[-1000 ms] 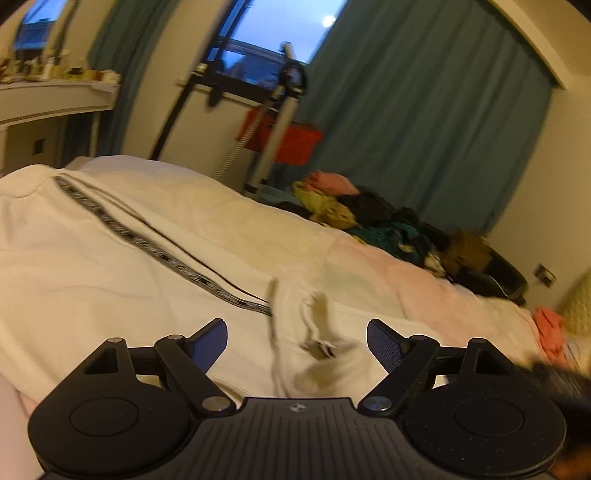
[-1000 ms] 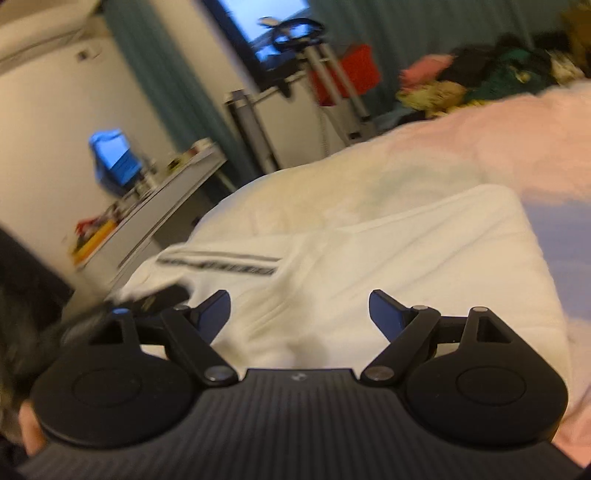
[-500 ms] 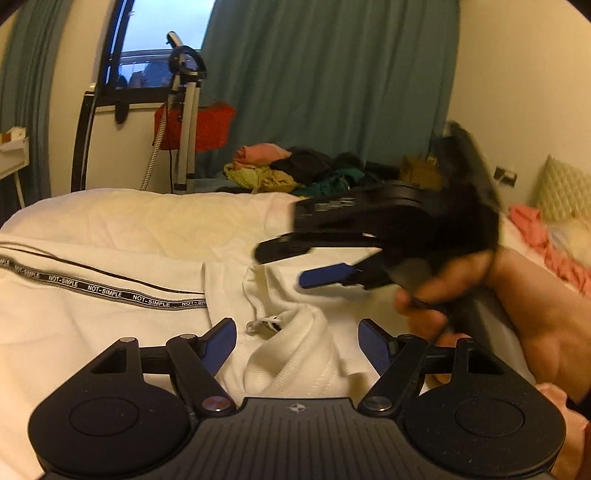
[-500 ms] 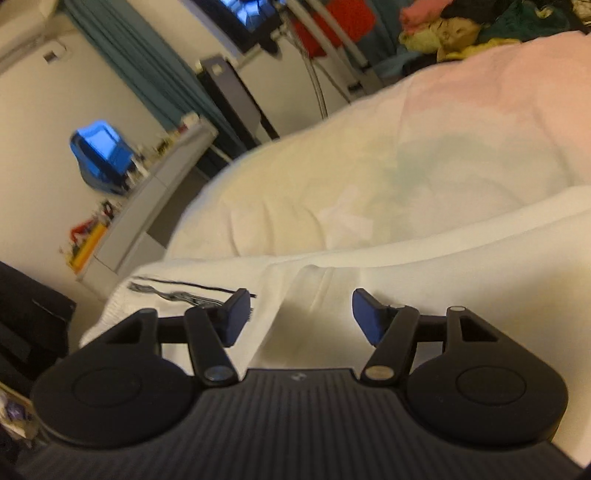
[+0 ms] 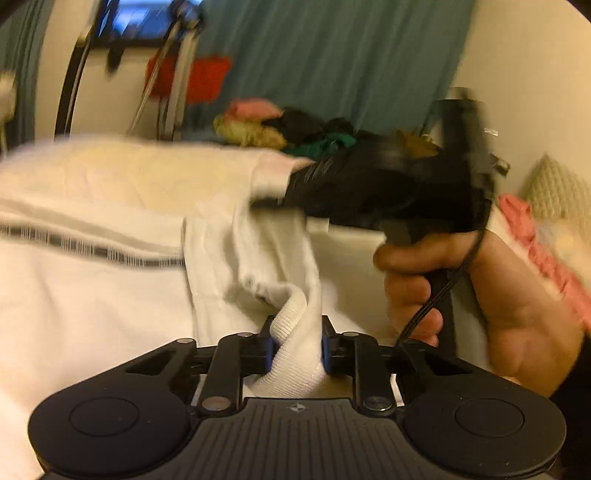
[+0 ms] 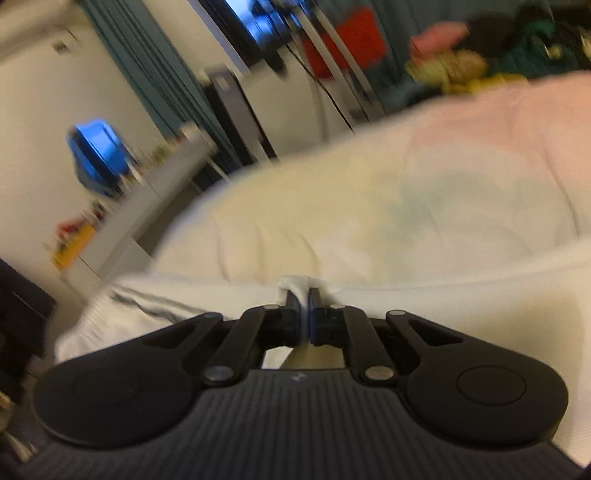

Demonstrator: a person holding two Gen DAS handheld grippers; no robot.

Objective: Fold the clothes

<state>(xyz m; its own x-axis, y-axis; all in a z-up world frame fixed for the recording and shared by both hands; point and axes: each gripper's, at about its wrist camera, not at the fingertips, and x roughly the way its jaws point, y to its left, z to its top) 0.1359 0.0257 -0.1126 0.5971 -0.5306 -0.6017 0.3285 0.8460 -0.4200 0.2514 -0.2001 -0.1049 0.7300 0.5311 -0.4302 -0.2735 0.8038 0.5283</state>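
Two grippers pinch one white garment (image 5: 92,302), a knit piece with a black-and-white printed band (image 5: 92,251) running across it, spread over a pale duvet (image 6: 369,206) on a bed. The left gripper (image 5: 295,350) has its blue-padded fingers (image 5: 267,354) pressed onto a bunched ribbed edge of the fabric, which rises in a fold between them. The right gripper (image 6: 303,321) has its fingers (image 6: 291,317) almost together, with a thin fold of the same white cloth squeezed between the pads and a small tuft showing just past the tips. In the left wrist view, the right gripper (image 5: 388,184) appears side-on and blurred, gripped by a bare hand (image 5: 461,295) with a dark cable (image 5: 436,295) trailing down past the fingers; its tip meets the garment's raised upper edge. From the right wrist view, the printed band lies to the left of the pinched spot.

Beyond the bed, a heap of mixed clothes (image 5: 288,129) in pink, yellow, black and green lies against teal curtains (image 5: 332,55). A red item (image 5: 207,77) hangs near metal tripod legs (image 5: 177,74) under a window (image 5: 140,18). A pink cloth (image 5: 535,240) and a cream textured cushion (image 5: 554,188) sit at the right. A white shelf (image 6: 147,199) with small clutter stands against the wall, with a blue shape (image 6: 98,155), too blurred to identify, above it.
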